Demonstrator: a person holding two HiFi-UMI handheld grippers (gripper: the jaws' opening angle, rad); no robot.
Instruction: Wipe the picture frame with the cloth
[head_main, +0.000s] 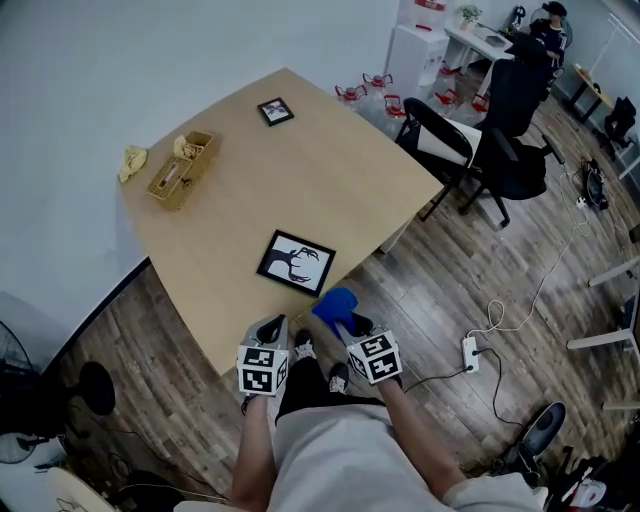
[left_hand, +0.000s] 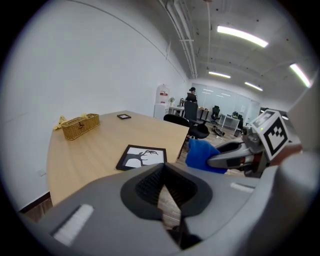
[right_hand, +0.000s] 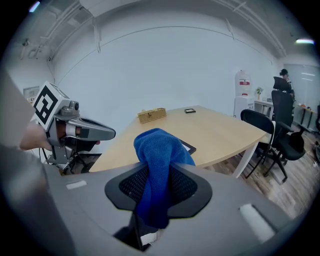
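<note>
A black picture frame (head_main: 296, 263) with a black-and-white tree print lies flat near the front edge of the wooden table (head_main: 330, 180); it also shows in the left gripper view (left_hand: 141, 157). My right gripper (head_main: 345, 322) is shut on a blue cloth (head_main: 335, 303), held just off the table's front edge and right of the frame. The cloth (right_hand: 157, 150) stands up between the jaws and hides most of the frame. My left gripper (head_main: 272, 325) hangs beside it, below the table edge, shut with nothing in it.
A wicker basket (head_main: 182, 168) and a yellow rag (head_main: 132, 162) sit at the table's far left. A small second frame (head_main: 275, 111) lies at the far edge. Black office chairs (head_main: 470, 150) stand to the right. A power strip and cable (head_main: 472, 350) lie on the wood floor.
</note>
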